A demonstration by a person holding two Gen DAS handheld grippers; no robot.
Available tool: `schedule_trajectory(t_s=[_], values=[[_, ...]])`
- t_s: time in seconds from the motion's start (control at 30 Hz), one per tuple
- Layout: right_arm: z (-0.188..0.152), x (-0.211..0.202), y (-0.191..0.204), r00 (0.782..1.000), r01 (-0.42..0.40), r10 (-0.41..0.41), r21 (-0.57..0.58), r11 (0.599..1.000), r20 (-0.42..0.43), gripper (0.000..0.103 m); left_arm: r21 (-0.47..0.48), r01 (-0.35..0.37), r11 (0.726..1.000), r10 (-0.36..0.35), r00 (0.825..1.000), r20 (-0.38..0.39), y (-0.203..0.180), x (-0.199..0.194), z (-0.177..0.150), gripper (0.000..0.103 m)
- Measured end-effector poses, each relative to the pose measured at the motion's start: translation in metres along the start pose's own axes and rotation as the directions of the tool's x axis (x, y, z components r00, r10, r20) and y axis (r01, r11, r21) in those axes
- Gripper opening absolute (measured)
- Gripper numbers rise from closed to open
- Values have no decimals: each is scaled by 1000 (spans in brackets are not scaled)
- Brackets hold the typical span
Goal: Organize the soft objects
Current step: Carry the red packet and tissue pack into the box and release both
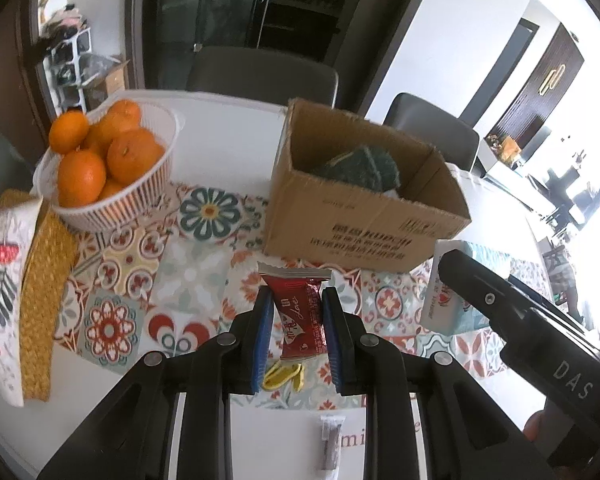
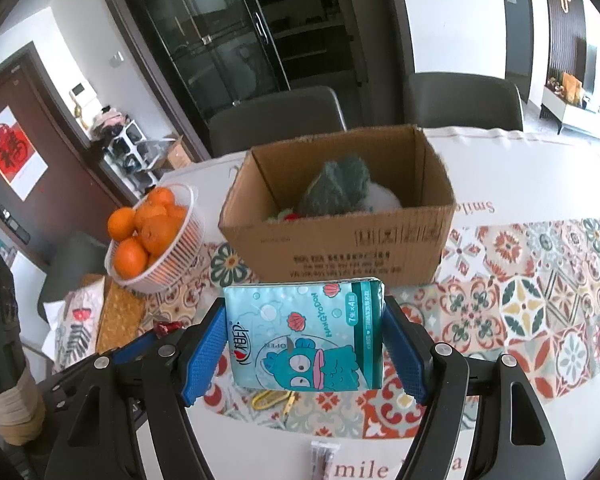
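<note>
right up close the right gripper is clamped across a light, squashy blue tissue pack held above the table before the cardboard box, best pinched at its flat sides, while the left gripper squeezes a crinkly, slippery red snack packet.

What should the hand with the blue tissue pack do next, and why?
Probably carry the tissue pack forward and over the cardboard box. The right gripper already has its jaws on both sides of the pack, the box stands open just behind it, and soft things already lie inside.
</note>
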State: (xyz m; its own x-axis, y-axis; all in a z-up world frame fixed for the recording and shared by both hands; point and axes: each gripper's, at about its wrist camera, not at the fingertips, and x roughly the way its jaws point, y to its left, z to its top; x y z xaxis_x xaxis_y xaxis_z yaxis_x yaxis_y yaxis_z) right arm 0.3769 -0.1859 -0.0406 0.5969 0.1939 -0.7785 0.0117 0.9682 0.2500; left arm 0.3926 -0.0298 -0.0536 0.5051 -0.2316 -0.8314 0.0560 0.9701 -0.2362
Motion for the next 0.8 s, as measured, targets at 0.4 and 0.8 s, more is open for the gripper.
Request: schedule_trajectory(t_s=[0.4,0.8], values=[[38,-12,-8,997,-13,12,4,1000,77,75,55,22,998,-26,998,65,-23,-8,41,25],[72,-7,-14,993,-32,31,8,999,117,75,81,33,996,-42,993,110,-39,-6,79,25]])
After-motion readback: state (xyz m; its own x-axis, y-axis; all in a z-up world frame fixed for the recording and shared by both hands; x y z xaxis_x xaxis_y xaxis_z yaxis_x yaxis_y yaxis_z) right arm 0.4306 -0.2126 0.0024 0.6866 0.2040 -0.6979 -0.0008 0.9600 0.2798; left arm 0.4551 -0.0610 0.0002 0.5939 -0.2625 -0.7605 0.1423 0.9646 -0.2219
